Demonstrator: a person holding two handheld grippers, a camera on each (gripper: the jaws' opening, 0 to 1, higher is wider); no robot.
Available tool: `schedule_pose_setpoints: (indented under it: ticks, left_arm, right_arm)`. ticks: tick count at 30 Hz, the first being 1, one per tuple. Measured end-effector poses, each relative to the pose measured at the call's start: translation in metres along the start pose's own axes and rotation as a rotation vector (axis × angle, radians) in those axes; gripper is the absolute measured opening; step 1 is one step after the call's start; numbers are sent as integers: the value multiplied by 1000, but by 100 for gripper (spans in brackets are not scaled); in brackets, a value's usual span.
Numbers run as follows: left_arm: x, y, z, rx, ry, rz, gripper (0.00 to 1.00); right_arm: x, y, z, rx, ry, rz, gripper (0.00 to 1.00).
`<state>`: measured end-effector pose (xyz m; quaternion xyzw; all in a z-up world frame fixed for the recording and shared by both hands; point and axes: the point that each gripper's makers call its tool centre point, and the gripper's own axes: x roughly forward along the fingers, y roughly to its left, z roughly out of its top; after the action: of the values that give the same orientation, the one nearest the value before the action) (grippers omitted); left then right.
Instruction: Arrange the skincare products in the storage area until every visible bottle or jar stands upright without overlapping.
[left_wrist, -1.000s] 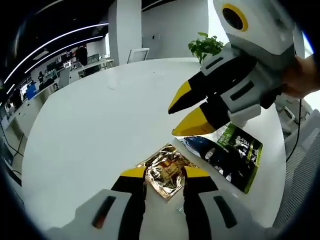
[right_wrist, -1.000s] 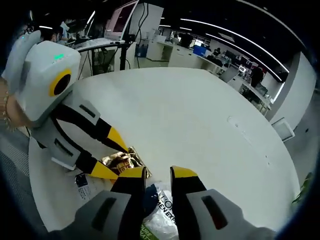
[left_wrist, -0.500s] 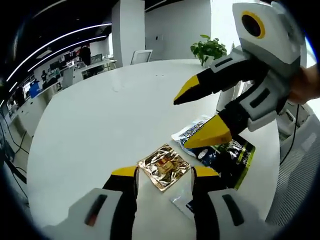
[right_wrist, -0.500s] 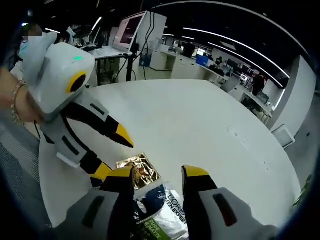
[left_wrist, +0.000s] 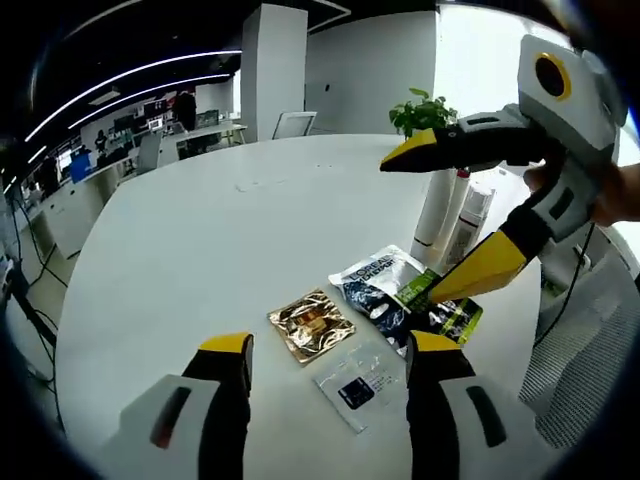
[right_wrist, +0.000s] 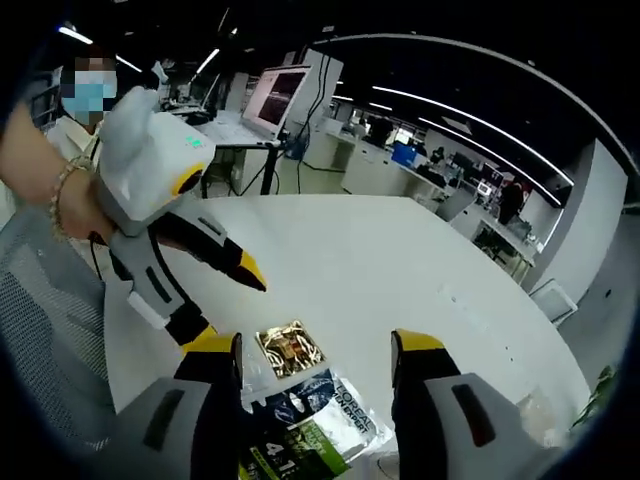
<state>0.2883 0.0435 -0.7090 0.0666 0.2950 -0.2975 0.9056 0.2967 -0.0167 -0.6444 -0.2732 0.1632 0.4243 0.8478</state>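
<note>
Flat skincare sachets lie in a cluster on the round white table (left_wrist: 200, 240): a gold foil sachet (left_wrist: 310, 322), a small clear sachet (left_wrist: 355, 382), a blue-and-white sachet (left_wrist: 372, 278) and a green-and-black sachet (left_wrist: 445, 312) that partly overlap. Behind them stand two upright tubes, one white (left_wrist: 436, 205) and one slimmer (left_wrist: 470, 225). My left gripper (left_wrist: 330, 345) hovers open above and short of the sachets. My right gripper (left_wrist: 420, 225) hangs open over them from the right. In the right gripper view, my right gripper (right_wrist: 316, 343) is open above the gold sachet (right_wrist: 290, 348), and my left gripper (right_wrist: 228, 308) is open beside it.
A potted plant (left_wrist: 420, 108) stands at the table's far edge. A person's hand with a bracelet (right_wrist: 60, 195) holds the left gripper, with a mesh chair (right_wrist: 40, 340) below it. A monitor (right_wrist: 278, 95) and office desks lie beyond the table.
Both grippers have drawn back and up from the sachets, and both pairs of jaws stand wider apart. The sachets lie where they were.
</note>
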Motion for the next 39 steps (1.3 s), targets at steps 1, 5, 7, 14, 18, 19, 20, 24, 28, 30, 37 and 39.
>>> schedule_pose_setpoints:
  ticks: [1, 5, 7, 14, 18, 19, 20, 24, 28, 30, 37, 39]
  left_arm:
    - [-2, -2, 0, -1, 1, 0, 63]
    - [-11, -9, -5, -15, 6, 2, 73]
    - [-16, -12, -8, -17, 7, 2, 79]
    - [-37, -24, -12, -37, 0, 1, 88]
    - [-46, -30, -14, -50, -5, -2, 92]
    - [-48, -30, -14, -57, -5, 1, 94]
    - [-50, -31, -15, -63, -4, 2, 95]
    - [-65, -35, -18, -88, -11, 13, 99]
    - [-78, -35, -17, -101, -27, 27, 99]
    - [-82, -35, -17, -102, -32, 37, 99]
    - [-98, -40, -23, -98, -45, 61, 99]
    - [-99, -40, -27, -101, -44, 68, 99]
  right_arm:
    - [-4, 1, 1, 11, -15, -4, 64]
    - [-23, -1, -1, 30, -29, -32, 73]
    - [-32, -3, -4, 45, -40, -50, 77]
    - [-76, -10, -10, 94, -65, -140, 83]
    - [-98, -14, -16, 142, -113, -170, 92]
    - [-103, -17, -25, 151, -96, -186, 93]
    - [-109, -18, -33, 188, -81, -200, 95]
    - [-126, -23, -47, 231, -88, -247, 100]
    - [-141, -26, -63, 315, -75, -281, 100]
    - [-148, -28, -69, 336, -79, -296, 100]
    - [-163, -27, -84, 402, -84, -326, 100]
    - [-164, -25, -85, 400, -84, -332, 100]
